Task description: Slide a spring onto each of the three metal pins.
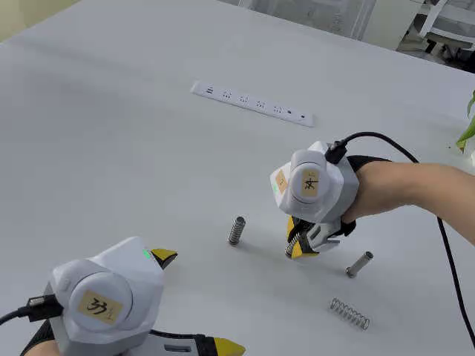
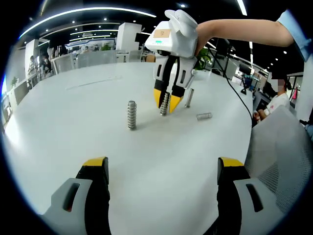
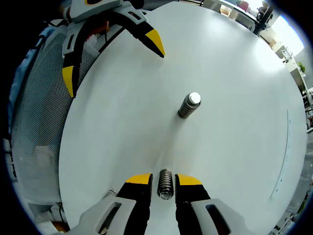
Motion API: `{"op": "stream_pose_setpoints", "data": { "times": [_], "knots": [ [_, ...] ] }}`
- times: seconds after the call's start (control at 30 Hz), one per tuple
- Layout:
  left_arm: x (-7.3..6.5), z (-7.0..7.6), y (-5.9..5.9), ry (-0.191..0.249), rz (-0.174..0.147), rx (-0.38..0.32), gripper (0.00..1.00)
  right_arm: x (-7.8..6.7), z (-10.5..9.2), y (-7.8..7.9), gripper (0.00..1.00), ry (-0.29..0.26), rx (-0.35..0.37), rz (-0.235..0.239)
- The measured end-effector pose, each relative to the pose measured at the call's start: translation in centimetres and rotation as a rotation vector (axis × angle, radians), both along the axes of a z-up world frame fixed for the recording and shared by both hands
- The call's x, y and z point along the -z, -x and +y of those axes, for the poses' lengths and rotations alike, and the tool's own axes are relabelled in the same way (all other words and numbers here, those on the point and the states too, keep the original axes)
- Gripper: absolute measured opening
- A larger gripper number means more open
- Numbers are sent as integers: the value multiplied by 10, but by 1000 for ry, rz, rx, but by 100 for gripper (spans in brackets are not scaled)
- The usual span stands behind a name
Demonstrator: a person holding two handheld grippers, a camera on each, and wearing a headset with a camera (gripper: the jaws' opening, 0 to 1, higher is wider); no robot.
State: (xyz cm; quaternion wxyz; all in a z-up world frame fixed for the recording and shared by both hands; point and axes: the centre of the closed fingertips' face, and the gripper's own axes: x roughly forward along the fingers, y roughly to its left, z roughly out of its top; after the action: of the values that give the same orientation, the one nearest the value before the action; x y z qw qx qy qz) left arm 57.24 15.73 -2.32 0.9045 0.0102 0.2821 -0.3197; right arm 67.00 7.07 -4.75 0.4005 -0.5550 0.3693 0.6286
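My right gripper (image 1: 300,246) points down at the table, shut on a coiled spring (image 3: 166,183) that stands upright between its yellow tips; the same spring (image 2: 165,104) touches the tabletop. Left of it stands a metal pin wearing a spring (image 1: 236,231), also seen from above (image 3: 189,105) and from the side (image 2: 131,114). A bare pin (image 1: 359,264) stands to the right, and a loose spring (image 1: 349,313) lies flat in front of it. My left gripper (image 1: 195,300) hovers near the front edge, open and holding nothing (image 2: 161,166).
A white power strip (image 1: 252,103) lies at the back of the white table (image 1: 111,148). The right gripper's black cable (image 1: 445,245) trails off to the right. Green plant leaves (image 1: 467,130) show at the right edge.
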Motion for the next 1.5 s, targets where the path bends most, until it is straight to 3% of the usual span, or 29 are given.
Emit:
{"op": "stream_pose_setpoints", "data": {
  "times": [0.23, 0.4, 0.53, 0.73, 0.87, 1.03, 1.17, 1.5],
  "knots": [
    [-2, 1, 0, -6, -4, 1, 90, 1, 3, -3, 49, -39, 14, -26],
    [-4, 1, -1, -9, -9, 4, 91, -1, 6, -2, 64, -70, 47, -20],
    [-7, 1, -2, -13, -16, 6, 91, -4, 7, -2, 83, -107, 67, -29],
    [-11, 1, -3, -18, -30, 10, 91, -11, 8, 4, 99, -174, 129, -10],
    [-14, 2, -3, -25, -37, 16, 91, -14, 2, 2, 99, -180, 152, -27],
    [-21, 2, -5, -35, -51, 25, 91, -25, 1, 4, 99, -246, 212, -24],
    [-25, 0, -7, -39, -63, 34, 91, -33, 0, 7, 99, -317, 299, 6],
    [-31, -10, -5, -55, -84, 69, 91, -58, -21, 8, 99, -443, 423, -12]
  ]
}}
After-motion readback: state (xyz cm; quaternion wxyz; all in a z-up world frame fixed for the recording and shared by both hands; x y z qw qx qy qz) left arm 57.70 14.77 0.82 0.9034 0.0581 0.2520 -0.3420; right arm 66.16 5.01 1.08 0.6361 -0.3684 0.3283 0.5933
